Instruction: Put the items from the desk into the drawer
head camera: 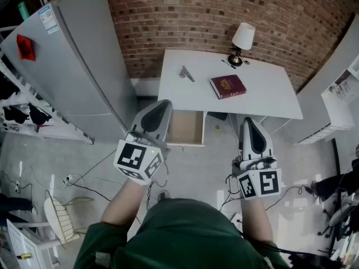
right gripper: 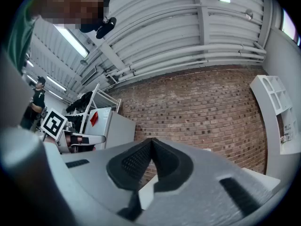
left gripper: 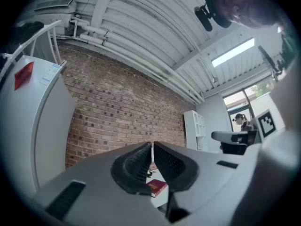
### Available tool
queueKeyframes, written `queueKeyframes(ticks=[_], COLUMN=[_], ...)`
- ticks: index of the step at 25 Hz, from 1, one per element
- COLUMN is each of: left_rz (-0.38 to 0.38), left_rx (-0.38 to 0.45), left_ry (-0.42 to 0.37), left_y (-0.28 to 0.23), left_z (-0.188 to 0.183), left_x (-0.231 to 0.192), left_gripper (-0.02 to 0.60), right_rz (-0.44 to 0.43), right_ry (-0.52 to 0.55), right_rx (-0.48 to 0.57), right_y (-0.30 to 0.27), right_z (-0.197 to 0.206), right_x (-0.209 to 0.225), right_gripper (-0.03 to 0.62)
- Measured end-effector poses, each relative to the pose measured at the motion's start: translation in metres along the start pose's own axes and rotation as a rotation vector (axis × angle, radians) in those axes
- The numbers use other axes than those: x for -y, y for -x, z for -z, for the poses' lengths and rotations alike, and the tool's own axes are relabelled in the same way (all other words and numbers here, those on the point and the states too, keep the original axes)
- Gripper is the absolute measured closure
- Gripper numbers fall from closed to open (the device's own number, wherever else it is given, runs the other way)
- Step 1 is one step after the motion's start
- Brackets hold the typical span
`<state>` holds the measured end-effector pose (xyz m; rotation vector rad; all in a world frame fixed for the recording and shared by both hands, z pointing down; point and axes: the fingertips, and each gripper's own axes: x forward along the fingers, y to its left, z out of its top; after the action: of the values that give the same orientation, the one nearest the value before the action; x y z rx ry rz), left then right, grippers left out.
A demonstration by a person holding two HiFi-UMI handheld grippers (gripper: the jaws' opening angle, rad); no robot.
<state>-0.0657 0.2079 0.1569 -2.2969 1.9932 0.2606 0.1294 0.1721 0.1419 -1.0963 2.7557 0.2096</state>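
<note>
1. In the head view your left tool (head camera: 162, 104) covers the left part of the open drawer (head camera: 189, 129). Only the right part of its inside shows, a plain pale wooden floor.
2. The small grey metal object (head camera: 187, 74) at the upper left of the white bench (head camera: 263, 94) is too small to name.
3. In the left gripper view only a corner of the maroon book (left gripper: 158, 187) shows, just below the tool's ribbed pads (left gripper: 137, 161). The rest lies behind them.
4. The table lamp (head camera: 242, 41) stands at the bench's far edge against the brick wall (head camera: 185, 15). The small dark bits at its foot cannot be made out.
5. The grey refrigerator (head camera: 84, 66) fills the upper left of the head view and is cut off by the frame edge. The red thing (head camera: 25, 46) stuck to it is too small to identify.
6. Your left tool is clenched, with the pads meeting tip to tip and nothing between them.
7. Your right tool (head camera: 251, 122) is clenched the same way, with nothing in its grip.
8. Both tools hover in the lower half of the head view, in front of the bench and apart from everything on it.
9. The book lies flat near the bench's middle, to the right of the metal object and below the lamp in the frame.
10. The drawer sits under the bench's left half, pulled out toward you.
</note>
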Motion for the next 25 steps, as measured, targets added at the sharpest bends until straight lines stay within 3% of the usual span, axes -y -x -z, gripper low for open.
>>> queueKeyframes(ticks=[10,19,25], left_rz=[-0.015,-0.065,-0.047], left_rx=[-0.007,0.003,-0.006], left_ry=[0.017,0.080,0.091], left_y=[0.011,0.041,0.052], left_z=[0.016,0.027,0.032], left_x=[-0.048,-0.120,-0.141], left_gripper=[0.568,0.568,0.568], right_rz=[0.024,0.083,0.110], right_ry=[-0.005,0.024,0.021], right_rx=[-0.009,-0.046,-0.055], right_y=[-0.025,-0.042,-0.042], right_z=[0.013,0.015,0.020], right_x=[-0.026,-0.058,-0.079], right_gripper=[0.592,0.591,0.591])
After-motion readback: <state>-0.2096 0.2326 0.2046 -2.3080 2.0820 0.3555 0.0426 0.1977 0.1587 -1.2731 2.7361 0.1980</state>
